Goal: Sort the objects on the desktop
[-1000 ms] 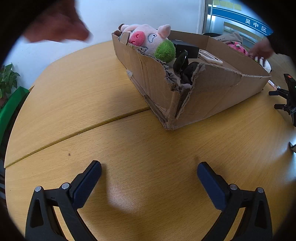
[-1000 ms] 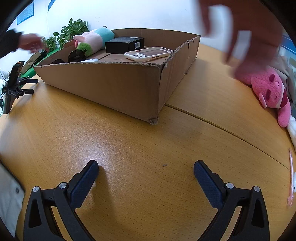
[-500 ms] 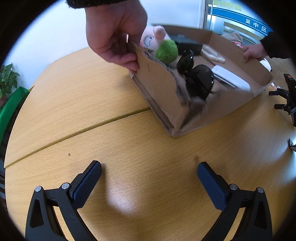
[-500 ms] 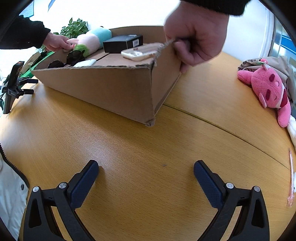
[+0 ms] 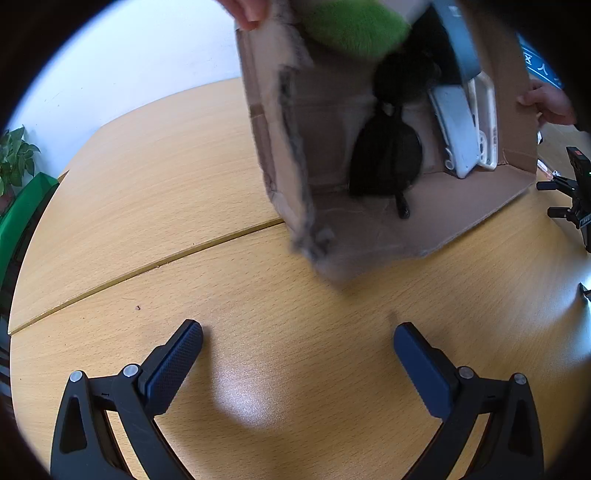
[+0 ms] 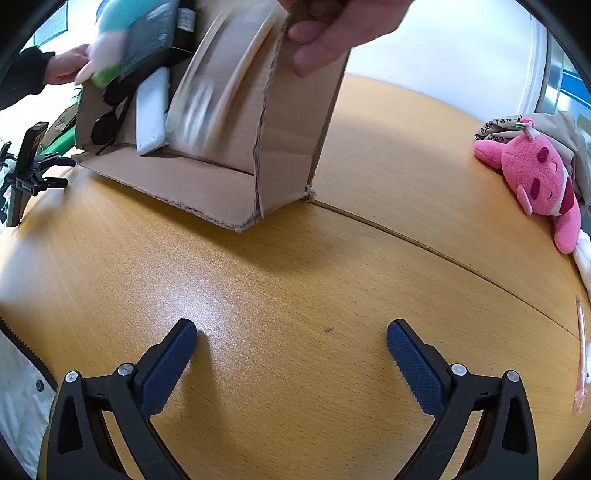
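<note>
A shallow cardboard box is tipped steeply toward me by a person's hands, its near edge resting on the wooden table. Inside it, black sunglasses, a white phone, a cream phone case, a black box and a plush pig with a green part slide down. My left gripper and right gripper rest low over the table, well short of the box, both open and holding nothing.
A pink plush toy lies at the table's right side beside a grey cloth. A pink pen lies at the right edge. A black phone tripod stands beside the box. A potted plant sits beyond the table.
The person's hands took hold of the box's far corners and lifted them, tipping the box toward me. The objects inside have slid toward its near wall. Neither gripper has moved.
</note>
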{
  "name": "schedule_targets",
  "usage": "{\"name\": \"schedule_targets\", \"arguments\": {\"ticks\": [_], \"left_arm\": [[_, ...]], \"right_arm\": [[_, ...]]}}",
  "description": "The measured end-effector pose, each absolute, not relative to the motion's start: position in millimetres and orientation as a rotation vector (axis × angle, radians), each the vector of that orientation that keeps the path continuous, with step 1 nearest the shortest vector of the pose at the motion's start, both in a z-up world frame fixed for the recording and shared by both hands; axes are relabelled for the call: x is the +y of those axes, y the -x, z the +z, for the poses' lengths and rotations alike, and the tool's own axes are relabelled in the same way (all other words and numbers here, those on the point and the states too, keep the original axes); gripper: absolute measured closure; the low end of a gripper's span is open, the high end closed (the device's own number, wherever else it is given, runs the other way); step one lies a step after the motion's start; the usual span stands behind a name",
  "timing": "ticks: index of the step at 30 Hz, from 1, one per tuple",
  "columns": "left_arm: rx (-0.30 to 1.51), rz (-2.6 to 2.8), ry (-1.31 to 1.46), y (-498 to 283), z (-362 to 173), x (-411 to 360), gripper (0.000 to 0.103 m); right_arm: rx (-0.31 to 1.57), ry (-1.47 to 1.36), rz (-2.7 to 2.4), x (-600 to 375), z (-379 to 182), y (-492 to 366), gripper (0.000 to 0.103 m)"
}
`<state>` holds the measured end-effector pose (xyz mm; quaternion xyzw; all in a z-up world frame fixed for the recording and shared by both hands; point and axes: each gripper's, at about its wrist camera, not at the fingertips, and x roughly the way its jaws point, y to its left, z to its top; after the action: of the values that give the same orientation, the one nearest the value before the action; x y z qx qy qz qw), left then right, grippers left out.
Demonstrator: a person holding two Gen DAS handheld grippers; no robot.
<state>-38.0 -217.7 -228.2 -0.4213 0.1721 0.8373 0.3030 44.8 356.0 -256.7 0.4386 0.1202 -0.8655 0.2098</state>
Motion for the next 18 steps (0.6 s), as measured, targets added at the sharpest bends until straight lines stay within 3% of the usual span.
{"name": "schedule_targets", "arguments": {"ticks": [18], "left_arm": [[0.484,2.179,1.096,39.2,-226.2,-217.7,0.0]], "right_arm": [[0.334,-1.223,-2.406,355.1,-256.4,-45.5,0.0]]}}
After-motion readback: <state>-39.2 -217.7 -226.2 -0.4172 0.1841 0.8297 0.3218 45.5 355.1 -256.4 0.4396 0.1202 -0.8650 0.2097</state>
